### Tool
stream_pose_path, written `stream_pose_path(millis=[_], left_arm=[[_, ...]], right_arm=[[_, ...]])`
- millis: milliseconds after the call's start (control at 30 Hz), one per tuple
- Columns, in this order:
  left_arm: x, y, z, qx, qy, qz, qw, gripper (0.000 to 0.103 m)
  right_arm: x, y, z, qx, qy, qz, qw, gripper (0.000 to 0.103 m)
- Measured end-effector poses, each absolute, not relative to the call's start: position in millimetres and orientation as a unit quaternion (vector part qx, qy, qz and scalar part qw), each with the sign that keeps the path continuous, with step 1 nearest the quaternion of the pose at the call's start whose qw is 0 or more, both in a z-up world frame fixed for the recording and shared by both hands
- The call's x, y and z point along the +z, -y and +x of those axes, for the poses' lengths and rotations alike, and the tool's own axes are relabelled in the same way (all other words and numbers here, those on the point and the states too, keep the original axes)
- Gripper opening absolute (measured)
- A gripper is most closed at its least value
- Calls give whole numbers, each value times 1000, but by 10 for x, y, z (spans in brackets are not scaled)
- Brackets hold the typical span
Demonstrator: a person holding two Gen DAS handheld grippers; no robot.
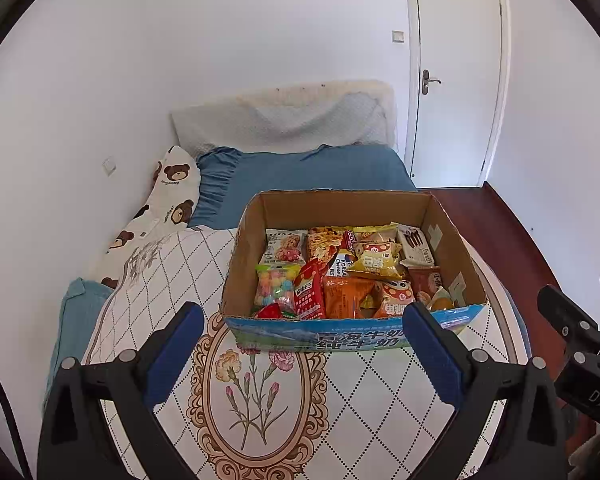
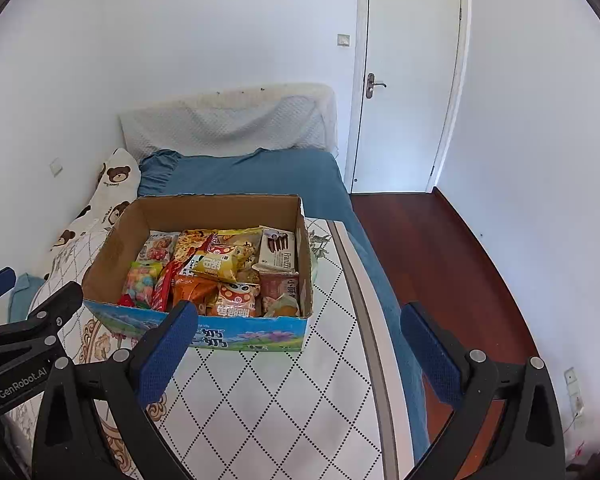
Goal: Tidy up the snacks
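Both grippers, left (image 1: 302,334) and right (image 2: 300,336), hang spread wide with nothing in them, just above the near end of the bed (image 1: 380,392). Right past them sits the box (image 1: 444,240), close to the bed's right edge, packed with snacks (image 1: 340,272). Blue sheet (image 1: 308,176) behind it, then the door (image 1: 456,72).

Ahead of left gripper (image 1: 302,330): box (image 1: 352,330) on quilt (image 1: 340,400), snack packets (image 1: 340,272) inside. Beyond box, pillow (image 1: 280,124); far right, door (image 1: 456,72).
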State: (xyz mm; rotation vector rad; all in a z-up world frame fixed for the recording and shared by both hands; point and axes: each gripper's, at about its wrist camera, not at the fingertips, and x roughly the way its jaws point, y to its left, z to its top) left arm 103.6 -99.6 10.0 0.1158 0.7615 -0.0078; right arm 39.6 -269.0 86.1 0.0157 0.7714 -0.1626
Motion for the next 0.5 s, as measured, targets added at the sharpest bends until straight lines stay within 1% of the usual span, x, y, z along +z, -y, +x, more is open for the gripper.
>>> stream_pose_path(millis=[500], left_arm=[[100, 985, 991, -3, -367, 57, 929, 102]], right_arm=[[847, 2640, 374, -68, -382, 14, 922, 103]])
